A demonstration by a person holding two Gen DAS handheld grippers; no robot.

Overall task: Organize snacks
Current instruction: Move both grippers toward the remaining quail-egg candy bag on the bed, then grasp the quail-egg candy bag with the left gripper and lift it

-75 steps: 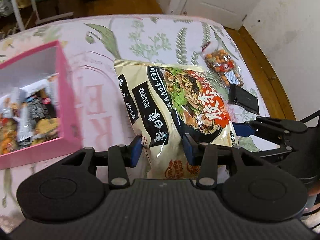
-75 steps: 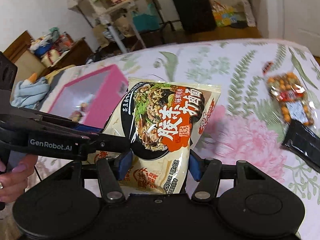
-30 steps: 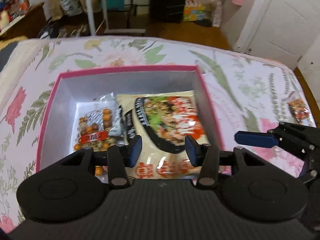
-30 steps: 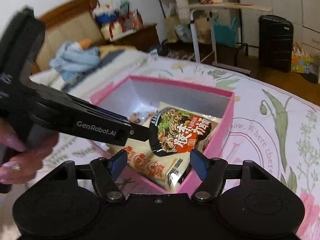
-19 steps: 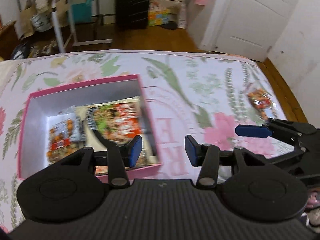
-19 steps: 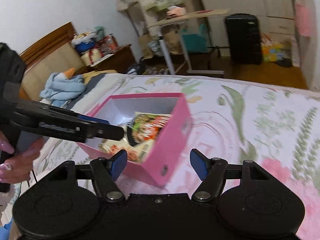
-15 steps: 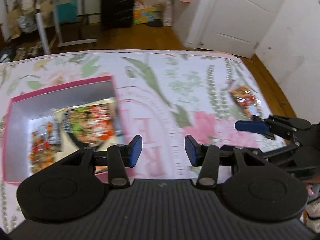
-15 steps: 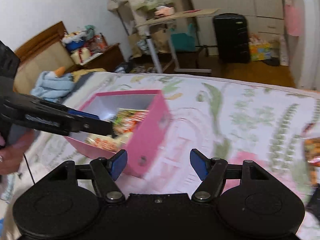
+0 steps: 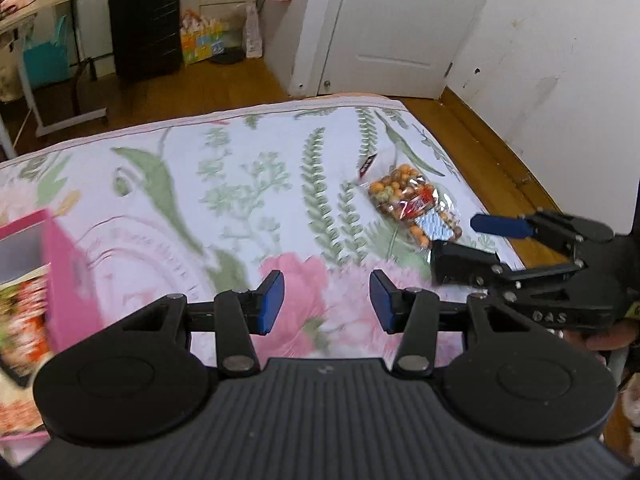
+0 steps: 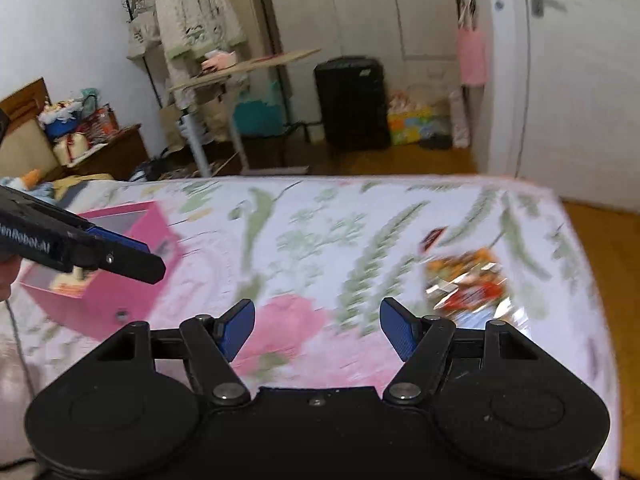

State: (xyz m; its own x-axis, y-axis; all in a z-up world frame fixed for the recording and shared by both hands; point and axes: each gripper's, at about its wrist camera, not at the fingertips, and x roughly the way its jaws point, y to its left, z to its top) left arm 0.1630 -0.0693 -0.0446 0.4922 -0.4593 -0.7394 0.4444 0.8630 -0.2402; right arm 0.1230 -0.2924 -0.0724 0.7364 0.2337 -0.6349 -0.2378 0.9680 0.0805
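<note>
The bed (image 9: 248, 184), spread with a floral cover, fills both views and serves as my work surface. At its left side sits the pink box (image 9: 68, 276), open-topped so that snacks can be dropped in from above; a noodle packet (image 9: 24, 312) already lies inside it. Toward the bed's right edge, well apart from the box, rests the clear bag of mixed nuts (image 9: 416, 206), flat on the cover and, I judge, the next snack to collect. A small red-and-black wrapper (image 9: 367, 166) lies just beside its far end. My left gripper (image 9: 326, 306) hangs over the pink flower print with its tongs apart and nothing between them. My right gripper (image 10: 316, 330) is likewise parted, wider, and empty; in the left view one of its fingers (image 9: 500, 226) hovers near the bag. Both tools point downward at the cover, which suits a low, flat pickup.
</note>
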